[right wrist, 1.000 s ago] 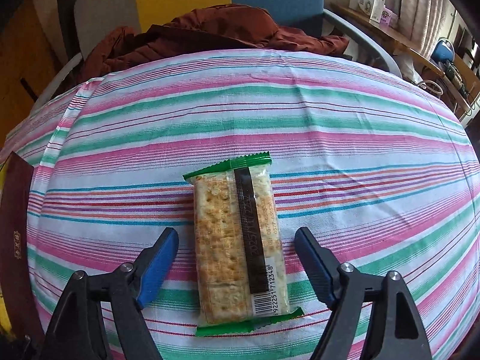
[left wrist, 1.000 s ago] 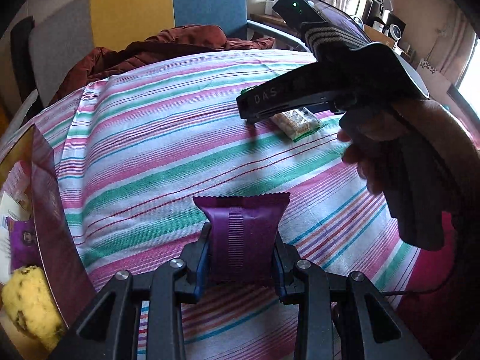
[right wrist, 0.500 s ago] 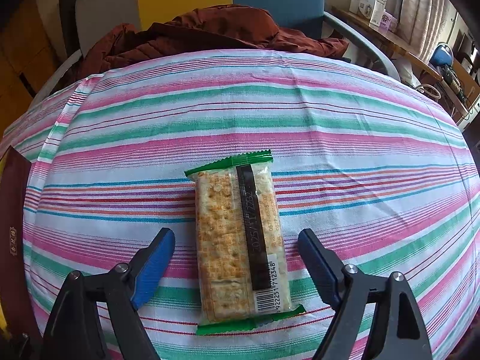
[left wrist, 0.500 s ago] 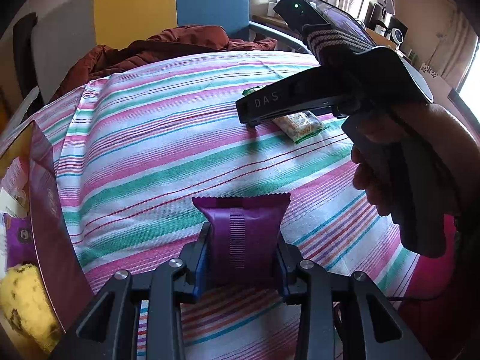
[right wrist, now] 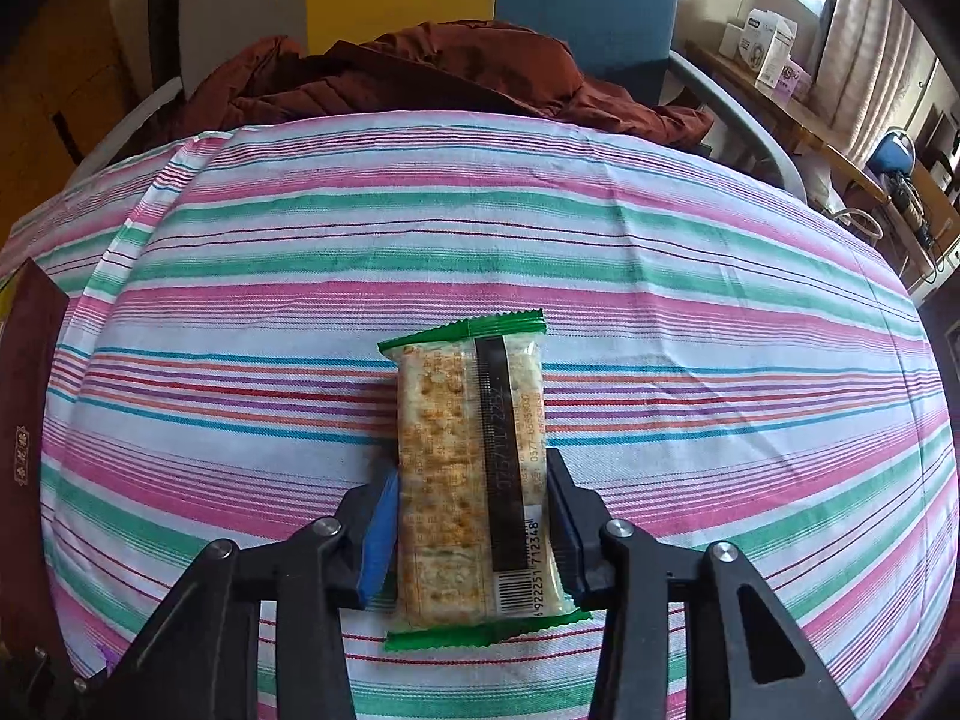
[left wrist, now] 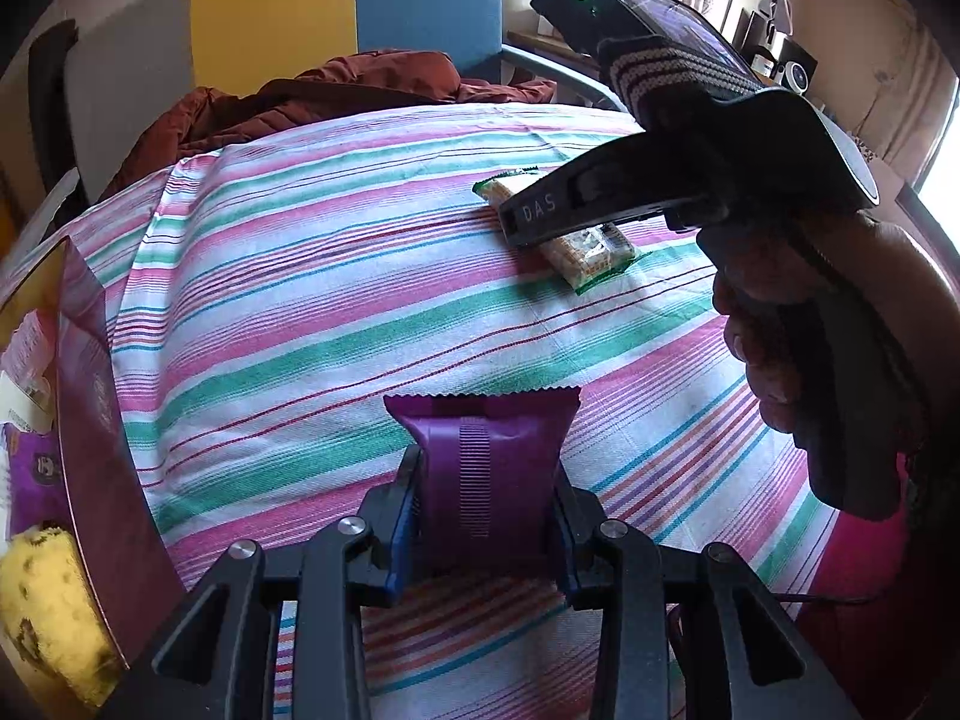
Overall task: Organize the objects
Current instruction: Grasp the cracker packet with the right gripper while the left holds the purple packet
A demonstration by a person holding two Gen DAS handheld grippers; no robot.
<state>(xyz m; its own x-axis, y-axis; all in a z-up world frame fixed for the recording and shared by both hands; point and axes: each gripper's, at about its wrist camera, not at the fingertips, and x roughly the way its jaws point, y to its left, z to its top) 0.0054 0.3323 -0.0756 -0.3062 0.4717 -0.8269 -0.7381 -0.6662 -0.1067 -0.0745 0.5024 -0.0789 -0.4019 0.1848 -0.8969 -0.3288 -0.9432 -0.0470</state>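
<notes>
The left gripper (left wrist: 487, 495) holds a small purple foil snack packet with a crimped edge (left wrist: 489, 468) between its blue-padded fingers, closed on the two sides of the packet and keeping it above the pink, green and white striped tablecloth (left wrist: 312, 300). I think it is held by the sides like this so it can go flat into the dark maroon cardboard box (left wrist: 99, 432) that stands open at the left edge, where I see already a yellow sponge-like thing (left wrist: 45, 606) and some other packets. The right gripper (right wrist: 471, 516) has its two fingers pressed against the long sides of a clear cracker packet with green crimped ends (right wrist: 471, 468), near the barcode end; the packet seems to lie on the cloth, and I cannot tell if it is lifted. The grip across the narrow width looks sensible, because the crackers can break if squeezed hard. Behind the table a brown-red quilted jacket (right wrist: 420, 78) lies on a chair
</notes>
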